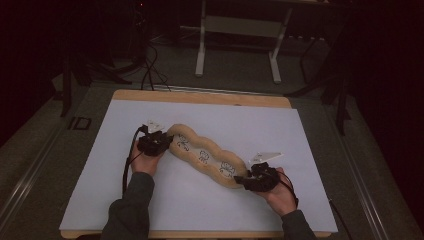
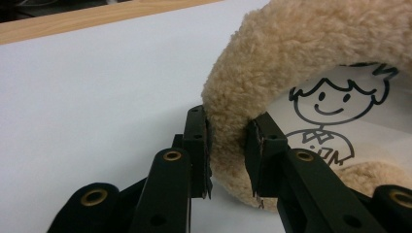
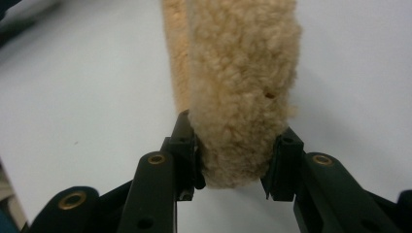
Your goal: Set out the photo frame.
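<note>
Both pairs of black jaws pinch the fleecy rim of a long tan plush mat [image 1: 202, 155] printed with cartoon figures. The left gripper [image 1: 159, 140] clamps its far end, the right gripper [image 1: 246, 178] its near end. The mat lies slantwise across the white desk [image 1: 280, 125].

Both forearms come in from the bottom in dark sleeves. L hand [image 1: 144, 161] holds the L claw [image 1: 161, 141], pointed right, jaws pressed in on both sides. R hand [image 1: 278, 192] holds the R claw [image 1: 242, 178], pointed left, jaws likewise pressed in. Claws well apart, facing each other.
</note>
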The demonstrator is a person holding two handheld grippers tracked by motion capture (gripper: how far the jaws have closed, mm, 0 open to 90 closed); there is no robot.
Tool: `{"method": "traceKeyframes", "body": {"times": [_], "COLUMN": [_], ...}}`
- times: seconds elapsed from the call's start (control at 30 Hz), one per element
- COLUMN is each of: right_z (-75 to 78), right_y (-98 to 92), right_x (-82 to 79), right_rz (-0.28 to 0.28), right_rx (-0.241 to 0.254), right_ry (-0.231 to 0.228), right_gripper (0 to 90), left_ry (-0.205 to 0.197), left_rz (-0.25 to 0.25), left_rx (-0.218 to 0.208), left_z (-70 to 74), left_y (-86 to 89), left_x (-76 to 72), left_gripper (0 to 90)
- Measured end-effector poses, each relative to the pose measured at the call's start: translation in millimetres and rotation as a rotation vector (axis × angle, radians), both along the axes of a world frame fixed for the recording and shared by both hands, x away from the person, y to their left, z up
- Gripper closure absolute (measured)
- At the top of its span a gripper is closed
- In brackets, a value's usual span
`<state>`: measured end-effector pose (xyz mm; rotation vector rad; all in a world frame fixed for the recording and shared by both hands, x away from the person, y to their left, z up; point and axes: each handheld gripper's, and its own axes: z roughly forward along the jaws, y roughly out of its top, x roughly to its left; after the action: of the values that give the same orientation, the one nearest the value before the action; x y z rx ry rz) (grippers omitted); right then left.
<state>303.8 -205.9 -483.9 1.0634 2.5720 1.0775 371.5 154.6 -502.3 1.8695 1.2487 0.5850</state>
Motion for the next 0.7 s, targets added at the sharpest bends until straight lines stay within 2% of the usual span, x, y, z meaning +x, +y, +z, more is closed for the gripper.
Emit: {"method": "traceKeyframes", "body": {"times": [0.17, 0.2, 0.23, 0.37, 0.57, 0.7], "right_z": [-1.1, -1.3, -1.3, -1.6, -0.4, 0.6], "right_y": [-9.2, -10.1, -10.1, -13.5, -13.4, -14.2], "right_x": [11.6, 12.7, 12.7, 20.8, 30.8, 35.2], "right_rz": [-0.089, -0.104, -0.104, -0.161, -0.169, -0.165], "right_rx": [0.040, 0.043, 0.043, 0.044, 0.043, 0.049], "right_ry": [0.007, 0.007, 0.007, -0.009, -0.033, -0.045], "right_gripper": [64.0, 64.1, 64.1, 64.6, 64.7, 63.9], "left_ry": [-0.012, -0.012, -0.014, -0.018, -0.010, -0.005], "left_rz": [0.054, 0.054, 0.071, 0.126, 0.173, 0.181], "left_rx": [-0.002, -0.002, -0.003, -0.011, -0.033, -0.056], "left_z": [2.3, 2.3, 2.9, 3.8, 2.1, 1.0], "left_y": [-3.4, -3.4, -5.0, -9.0, -8.7, -6.9], "left_x": [-14.0, -14.0, -17.7, -33.8, -49.0, -58.5], "left_gripper": [73.6, 73.6, 73.6, 73.6, 73.3, 73.0]}}
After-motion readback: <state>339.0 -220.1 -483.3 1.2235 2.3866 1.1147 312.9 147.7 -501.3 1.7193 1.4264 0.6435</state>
